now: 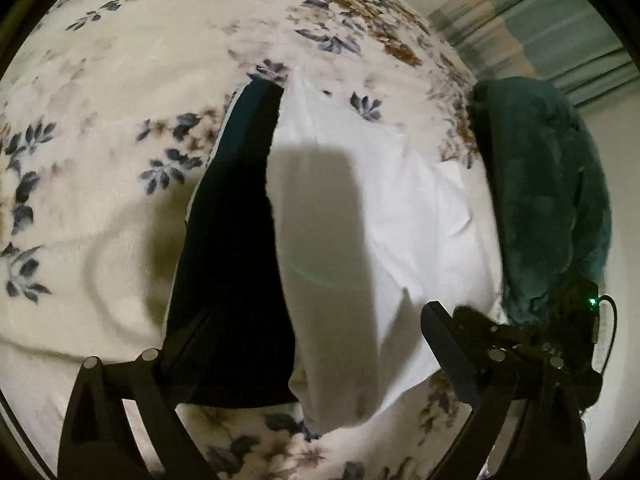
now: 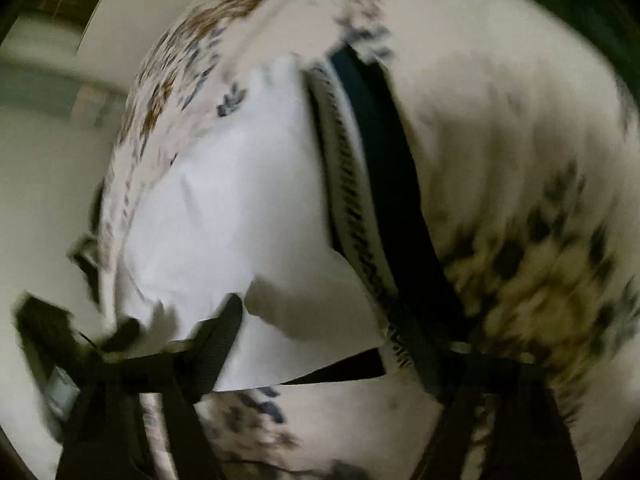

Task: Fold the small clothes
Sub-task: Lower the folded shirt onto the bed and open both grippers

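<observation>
A white garment (image 1: pixel 360 240) lies on a floral blanket (image 1: pixel 100 140), partly over a black garment (image 1: pixel 228 280) with a white patterned waistband. My left gripper (image 1: pixel 304 344) hovers over both with jaws wide apart and nothing between them. In the blurred right wrist view the white garment (image 2: pixel 240 220) and the black garment (image 2: pixel 400 200) lie side by side. My right gripper (image 2: pixel 340 344) is open, its left finger (image 2: pixel 216 340) over the white garment's near edge. Whether it touches the cloth I cannot tell.
A dark teal garment (image 1: pixel 552 184) lies in a heap at the right, beside the other gripper's body (image 1: pixel 560 340). Striped fabric (image 1: pixel 540 20) hangs beyond the bed's far right edge. The blanket shows soft ridges at left.
</observation>
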The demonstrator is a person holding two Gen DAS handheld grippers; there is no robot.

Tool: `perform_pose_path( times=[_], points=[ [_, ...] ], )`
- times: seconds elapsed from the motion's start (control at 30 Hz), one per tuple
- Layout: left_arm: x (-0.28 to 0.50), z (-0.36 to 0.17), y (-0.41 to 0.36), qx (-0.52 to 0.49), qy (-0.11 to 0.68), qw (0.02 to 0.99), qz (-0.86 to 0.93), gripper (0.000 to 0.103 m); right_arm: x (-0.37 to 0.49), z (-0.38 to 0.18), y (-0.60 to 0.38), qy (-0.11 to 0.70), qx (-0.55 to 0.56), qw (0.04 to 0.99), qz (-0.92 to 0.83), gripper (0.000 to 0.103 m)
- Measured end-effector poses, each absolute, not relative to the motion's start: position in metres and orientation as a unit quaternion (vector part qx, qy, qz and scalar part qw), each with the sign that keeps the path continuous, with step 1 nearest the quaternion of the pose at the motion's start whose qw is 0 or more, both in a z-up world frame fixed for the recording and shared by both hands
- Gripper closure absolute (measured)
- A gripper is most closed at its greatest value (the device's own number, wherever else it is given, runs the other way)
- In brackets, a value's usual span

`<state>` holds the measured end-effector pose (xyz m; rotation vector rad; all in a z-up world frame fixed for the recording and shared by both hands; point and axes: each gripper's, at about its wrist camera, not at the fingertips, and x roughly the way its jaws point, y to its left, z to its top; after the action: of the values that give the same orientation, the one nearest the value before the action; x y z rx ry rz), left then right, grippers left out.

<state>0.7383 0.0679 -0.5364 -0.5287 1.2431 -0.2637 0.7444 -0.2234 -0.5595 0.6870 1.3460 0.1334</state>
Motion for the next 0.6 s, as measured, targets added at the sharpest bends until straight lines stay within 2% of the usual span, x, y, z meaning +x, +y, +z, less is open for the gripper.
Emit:
perform_pose_path(
  times=[0.03, 0.1, 0.2, 0.3, 0.37, 0.4, 0.43, 0.47, 0.5, 0.53, 0.6],
  points=[
    [0.738, -0.534, 0.069, -0.249, 0.564, 0.778, -0.122, 0.029, 0.74, -0.56, -0.224, 0.606, 0.324, 0.724, 0.068, 0.079],
    [0.741, -0.525, 0.072, -0.248, 0.553, 0.785, -0.125, 0.082, 0.733, -0.555, -0.221, 0.6, 0.323, 0.727, 0.082, 0.087],
    [0.751, -0.516, 0.079, -0.248, 0.551, 0.787, -0.125, 0.083, 0.721, -0.549, -0.218, 0.6, 0.32, 0.727, 0.094, 0.09],
    [0.752, -0.515, 0.075, -0.226, 0.564, 0.782, -0.136, 0.079, 0.719, -0.55, -0.221, 0.611, 0.294, 0.732, 0.069, 0.09],
    [0.749, -0.508, 0.067, -0.197, 0.565, 0.79, -0.134, 0.08, 0.719, -0.54, -0.214, 0.618, 0.236, 0.749, 0.039, 0.077],
    [0.746, -0.503, 0.063, -0.184, 0.562, 0.795, -0.133, 0.076, 0.719, -0.532, -0.207, 0.62, 0.191, 0.761, 0.021, 0.058],
    [0.743, -0.499, 0.059, -0.17, 0.564, 0.798, -0.129, 0.062, 0.718, -0.524, -0.201, 0.618, 0.152, 0.772, 0.006, 0.036],
    [0.74, -0.496, 0.055, -0.156, 0.563, 0.802, -0.125, 0.051, 0.716, -0.516, -0.196, 0.613, 0.127, 0.78, -0.002, 0.026],
    [0.737, -0.49, 0.05, -0.134, 0.558, 0.81, -0.117, 0.023, 0.711, -0.507, -0.191, 0.605, 0.103, 0.789, -0.012, 0.015],
    [0.732, -0.483, 0.046, -0.114, 0.551, 0.82, -0.105, 0.004, 0.705, -0.498, -0.188, 0.596, 0.083, 0.798, -0.024, 0.011],
    [0.721, -0.469, 0.04, -0.088, 0.536, 0.834, -0.094, 0.003, 0.695, -0.479, -0.184, 0.582, 0.05, 0.81, -0.046, 0.006]
  ],
)
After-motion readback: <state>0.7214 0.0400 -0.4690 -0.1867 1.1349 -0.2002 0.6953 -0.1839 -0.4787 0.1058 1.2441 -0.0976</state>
